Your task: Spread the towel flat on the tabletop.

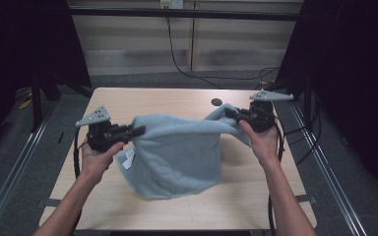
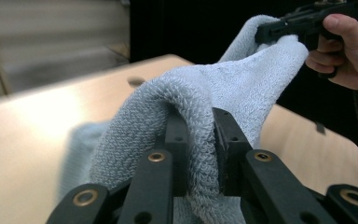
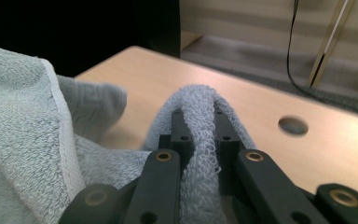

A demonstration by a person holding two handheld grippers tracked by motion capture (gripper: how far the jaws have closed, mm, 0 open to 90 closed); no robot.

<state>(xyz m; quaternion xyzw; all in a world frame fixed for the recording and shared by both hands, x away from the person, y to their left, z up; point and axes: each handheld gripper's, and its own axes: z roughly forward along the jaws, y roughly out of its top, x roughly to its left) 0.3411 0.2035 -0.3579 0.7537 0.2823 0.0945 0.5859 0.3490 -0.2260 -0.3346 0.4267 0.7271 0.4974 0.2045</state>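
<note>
Towel [image 3: 23,140] cut off at left edge; fold between jaws hidden

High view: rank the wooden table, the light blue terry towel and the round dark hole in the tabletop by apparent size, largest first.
1. Wooden table
2. Light blue terry towel, held up between both grippers
3. Round dark hole, by far the smallest

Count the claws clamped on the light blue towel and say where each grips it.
2. The left claw pinches the towel at its upper left edge; the right claw pinches its upper right corner, so the cloth hangs between them above the table.
</note>
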